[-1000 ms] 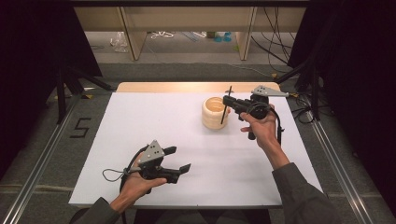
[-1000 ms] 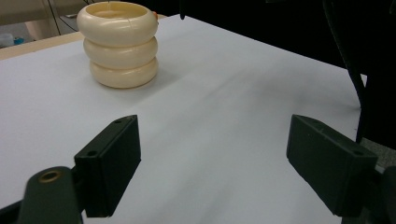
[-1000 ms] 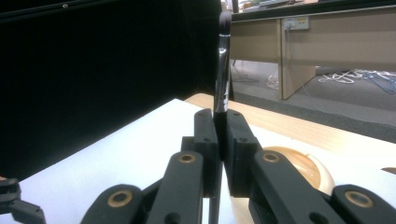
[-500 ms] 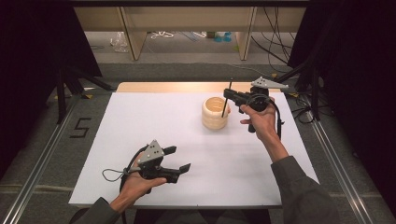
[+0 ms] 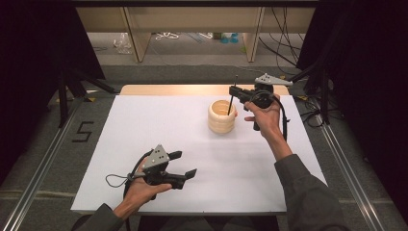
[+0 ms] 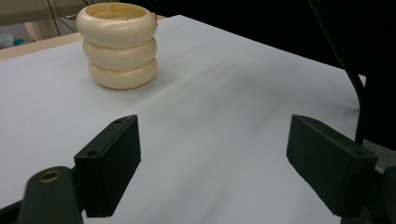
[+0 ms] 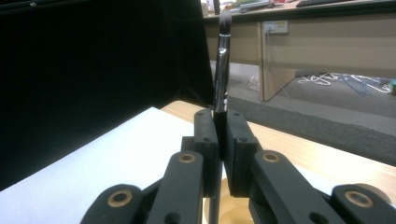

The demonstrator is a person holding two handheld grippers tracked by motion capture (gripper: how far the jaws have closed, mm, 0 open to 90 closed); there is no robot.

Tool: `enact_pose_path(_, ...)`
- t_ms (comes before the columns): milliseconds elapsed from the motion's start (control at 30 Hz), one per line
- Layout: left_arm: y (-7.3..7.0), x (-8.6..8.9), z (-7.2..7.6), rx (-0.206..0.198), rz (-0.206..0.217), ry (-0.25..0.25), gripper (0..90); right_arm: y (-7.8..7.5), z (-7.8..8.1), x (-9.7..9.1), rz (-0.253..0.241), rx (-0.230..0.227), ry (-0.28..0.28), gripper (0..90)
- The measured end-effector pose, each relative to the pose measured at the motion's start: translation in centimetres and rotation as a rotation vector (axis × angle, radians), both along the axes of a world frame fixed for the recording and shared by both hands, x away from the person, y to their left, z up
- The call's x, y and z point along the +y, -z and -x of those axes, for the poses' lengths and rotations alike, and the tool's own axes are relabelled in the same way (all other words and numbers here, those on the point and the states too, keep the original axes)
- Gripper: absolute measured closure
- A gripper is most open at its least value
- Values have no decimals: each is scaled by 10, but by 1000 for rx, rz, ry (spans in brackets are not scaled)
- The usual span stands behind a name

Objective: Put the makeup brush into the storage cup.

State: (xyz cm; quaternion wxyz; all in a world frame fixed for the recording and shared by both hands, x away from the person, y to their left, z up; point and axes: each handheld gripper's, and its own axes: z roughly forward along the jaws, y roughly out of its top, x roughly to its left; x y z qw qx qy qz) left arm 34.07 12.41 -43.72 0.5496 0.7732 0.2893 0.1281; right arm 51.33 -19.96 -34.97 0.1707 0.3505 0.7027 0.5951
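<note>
A cream ribbed pot stands on the white sheet, right of the middle. My right gripper hovers just beyond and right of it, shut on a thin black brush. The brush stands nearly upright, bristles up, and its lower end dips into the pot's mouth. In the right gripper view the brush rises from between the pressed jaws, with the pot's inside below. My left gripper rests near the front left, open and holding nothing. Its view shows the pot far ahead of the jaws.
The sheet covers a wooden table whose bare edge shows at the back. Shelving legs and cables lie beyond on the floor. Dark curtains close off both sides. A "5" mark is on the floor at left.
My right gripper has shifted a little away from the person and slightly up, carrying the brush over the pot. The left gripper has stayed where it was.
</note>
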Motion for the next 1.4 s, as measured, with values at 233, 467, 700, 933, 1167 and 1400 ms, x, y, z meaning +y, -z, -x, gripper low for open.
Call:
enact_pose_path(233, 0, 0, 0, -14, -10, -26, 174, -1, -11, 4, 9, -1, 26, 856)
enact_pose_path(467, 0, -1, 2, 12, 11, -9, 174, 2, -21, 11, 20, 3, 41, 855)
enact_pose_path(700, 0, 0, 1, -1, 5, -8, 174, 9, -31, 13, 20, 14, 65, 855)
enact_pose_path(933, -1, 1, 0, -16, -2, -22, 175, 16, -37, 16, 26, 22, 76, 855)
enact_pose_path(1167, 0, 0, 1, 11, 21, -9, 175, 23, -41, 20, 44, 25, 70, 854)
enact_pose_path(1400, -1, 0, 1, 20, 21, -18, 175, 29, -44, 22, 55, 44, 70, 855)
